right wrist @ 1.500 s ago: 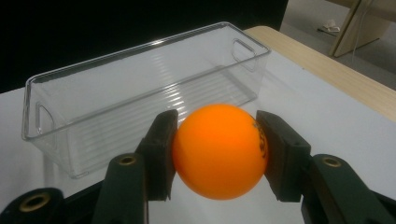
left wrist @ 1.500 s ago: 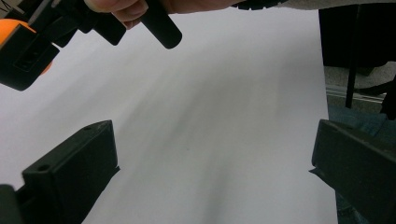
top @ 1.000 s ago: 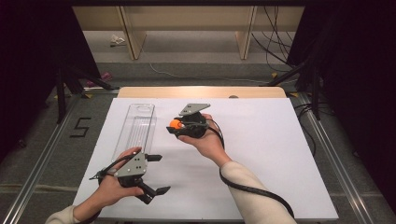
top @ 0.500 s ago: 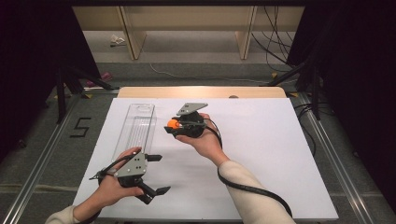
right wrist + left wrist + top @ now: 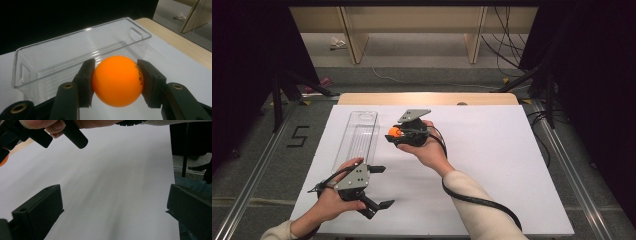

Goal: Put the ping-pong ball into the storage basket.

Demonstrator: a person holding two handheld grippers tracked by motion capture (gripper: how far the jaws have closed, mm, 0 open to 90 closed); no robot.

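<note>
Right claw (image 5: 116, 82) clamped on an orange ball (image 5: 117, 80), one pad pressed to each side; its lower edge sits just above the bottom of the right gripper view, and a dark mark at its 3 o'clock edge is too far turned under the pad to read. High view: the same claw (image 5: 393, 134) points toward 9 o'clock, raised over the white table (image 5: 492, 165), with the ball (image 5: 394, 132) showing as a small orange spot largely covered by the gripper body and the grey plate above it; ball and clear bin (image 5: 358, 137) lie just beside each other, whether touching cannot be told. Right gripper view: the bin (image 5: 75, 52) stands empty behind the ball at 11 o'clock, open side up, a handle slot at each short end; its near wall is partly hidden by the left-hand pad and the ball. Left claw (image 5: 379, 186) at 7 o'clock of the table, jaws spread wide apart, nothing between them, aimed toward 3 o'clock. Left gripper view: its two jaws rise at the lower corners, both cut off by the picture's edge, with bare blurred table between (image 5: 113, 185); at the top edge the other hand (image 5: 57, 125) and dark gripper parts are cropped, and a sliver of orange shows at the 9 o'clock border
</note>
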